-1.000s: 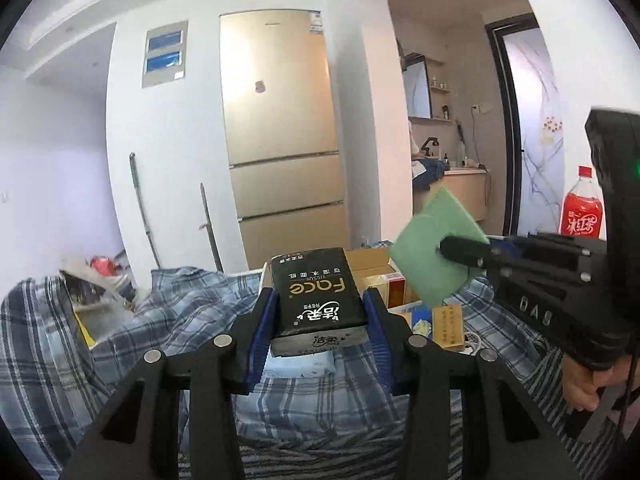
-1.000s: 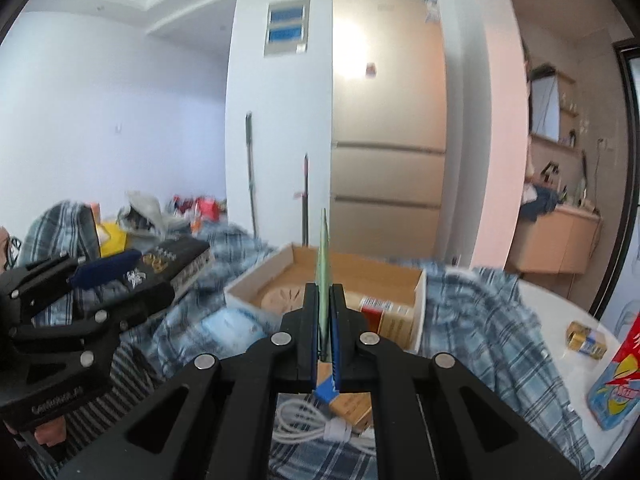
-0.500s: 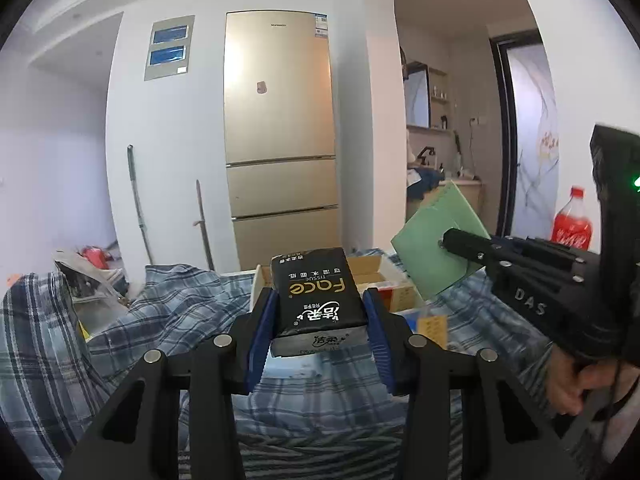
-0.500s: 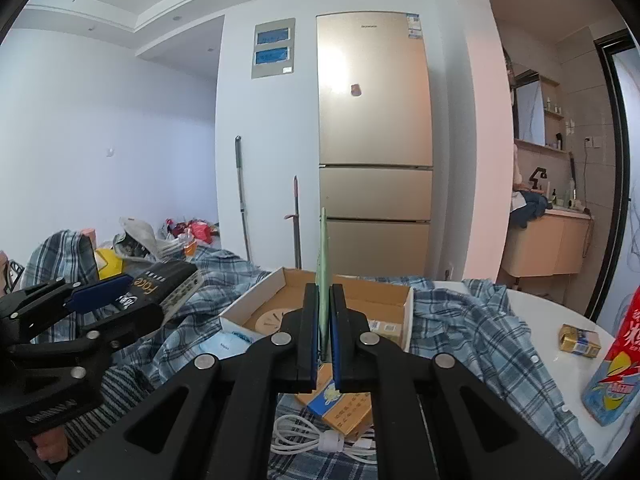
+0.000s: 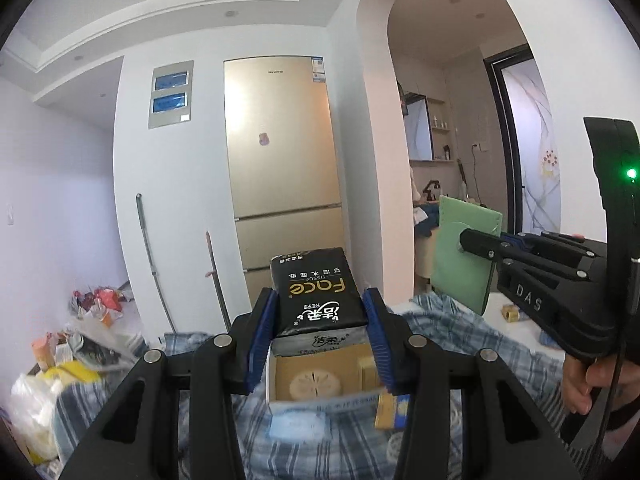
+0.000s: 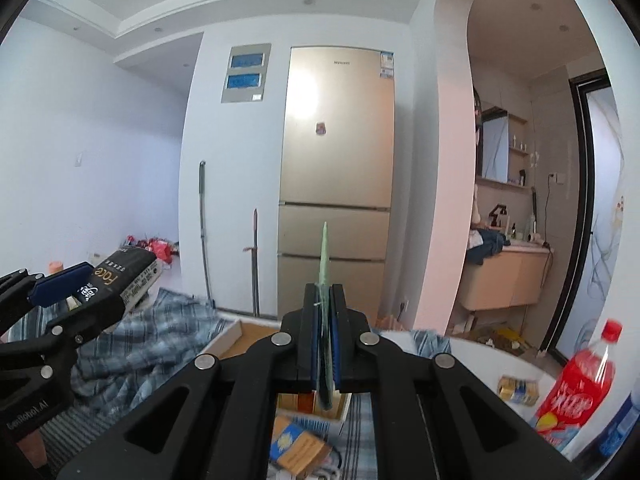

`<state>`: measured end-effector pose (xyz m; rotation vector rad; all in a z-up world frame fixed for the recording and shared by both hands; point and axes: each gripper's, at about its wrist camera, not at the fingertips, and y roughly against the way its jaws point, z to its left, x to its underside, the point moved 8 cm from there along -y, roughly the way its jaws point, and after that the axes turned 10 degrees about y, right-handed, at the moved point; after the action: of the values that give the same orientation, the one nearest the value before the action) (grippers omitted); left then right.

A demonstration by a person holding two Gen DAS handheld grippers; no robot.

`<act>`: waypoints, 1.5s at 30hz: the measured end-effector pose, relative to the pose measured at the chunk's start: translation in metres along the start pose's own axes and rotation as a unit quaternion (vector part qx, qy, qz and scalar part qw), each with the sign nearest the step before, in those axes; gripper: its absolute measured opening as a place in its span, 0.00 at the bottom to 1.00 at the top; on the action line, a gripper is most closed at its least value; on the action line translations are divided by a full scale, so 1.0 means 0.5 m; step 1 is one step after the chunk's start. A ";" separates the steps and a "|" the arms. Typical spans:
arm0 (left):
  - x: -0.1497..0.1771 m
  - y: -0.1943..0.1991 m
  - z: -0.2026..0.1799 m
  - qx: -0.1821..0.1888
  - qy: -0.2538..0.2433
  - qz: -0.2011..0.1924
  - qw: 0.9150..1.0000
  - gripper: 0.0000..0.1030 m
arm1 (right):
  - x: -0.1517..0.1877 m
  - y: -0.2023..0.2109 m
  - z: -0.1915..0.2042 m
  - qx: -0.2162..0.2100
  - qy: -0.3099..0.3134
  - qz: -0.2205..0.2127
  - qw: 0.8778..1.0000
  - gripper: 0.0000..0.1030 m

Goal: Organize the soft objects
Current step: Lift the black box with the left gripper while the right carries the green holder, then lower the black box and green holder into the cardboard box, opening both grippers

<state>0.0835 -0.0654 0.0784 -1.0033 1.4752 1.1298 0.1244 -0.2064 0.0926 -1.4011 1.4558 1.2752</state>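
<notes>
My left gripper (image 5: 320, 312) is shut on a black tissue pack (image 5: 314, 294) with gold lettering and holds it in the air above an open cardboard box (image 5: 316, 376). The pack also shows in the right wrist view (image 6: 120, 274). My right gripper (image 6: 325, 304) is shut on a thin green cloth (image 6: 324, 256), seen edge-on and upright. In the left wrist view the green cloth (image 5: 464, 260) shows as a flat square at the right, held by the right gripper (image 5: 464, 238).
A blue plaid cloth (image 5: 452, 340) covers the table under the box. A red soda bottle (image 6: 580, 380) and small yellow packs (image 6: 516, 388) stand at the right. Small boxes (image 6: 296, 448) lie in front. A gold fridge (image 6: 336, 184) and two poles stand behind. Clutter (image 5: 72, 344) sits at the left.
Both grippers have risen and tilted up with their loads; the table and box sit lower in both views. The green cloth has turned from a diamond to a more upright square.
</notes>
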 end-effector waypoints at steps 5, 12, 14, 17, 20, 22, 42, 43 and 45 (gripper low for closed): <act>-0.073 -0.054 0.004 -0.015 0.030 -0.020 0.999 0.45 | -0.037 -0.058 -0.016 -0.022 -0.027 0.016 0.999 0.04; -0.149 -0.119 0.010 -0.016 0.029 -0.033 0.999 0.45 | -0.086 -0.130 -0.048 -0.024 -0.064 0.022 0.997 0.04; -0.160 -0.134 0.017 -0.024 0.034 -0.038 0.998 0.45 | -0.094 -0.147 -0.060 -0.024 -0.085 0.018 0.996 0.04; -0.169 -0.150 0.027 -0.023 0.051 -0.047 0.997 0.45 | -0.096 -0.176 -0.072 -0.022 -0.112 0.020 0.993 0.04; -0.153 -0.173 0.040 -0.023 0.058 -0.037 0.997 0.45 | -0.077 -0.201 -0.068 -0.024 -0.116 0.022 0.993 0.04; -0.133 -0.200 0.043 -0.022 0.051 -0.016 0.998 0.45 | -0.059 -0.211 -0.045 -0.044 -0.095 0.015 0.994 0.04; 0.119 -0.438 0.081 -0.011 0.051 0.182 0.982 0.45 | 0.159 -0.396 -0.027 -0.080 -0.179 0.136 0.971 0.04; 0.133 -0.445 0.079 -0.014 0.047 0.184 0.982 0.45 | 0.168 -0.400 -0.021 -0.083 -0.179 0.139 0.970 0.04; 0.160 -0.456 0.075 -0.012 0.039 0.198 0.979 0.45 | 0.180 -0.410 -0.009 -0.084 -0.161 0.150 0.972 0.04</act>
<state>0.2969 -0.0836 -0.0394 -0.7949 1.7809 1.4039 0.3143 -0.2156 -0.0257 -1.0373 1.3905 1.7625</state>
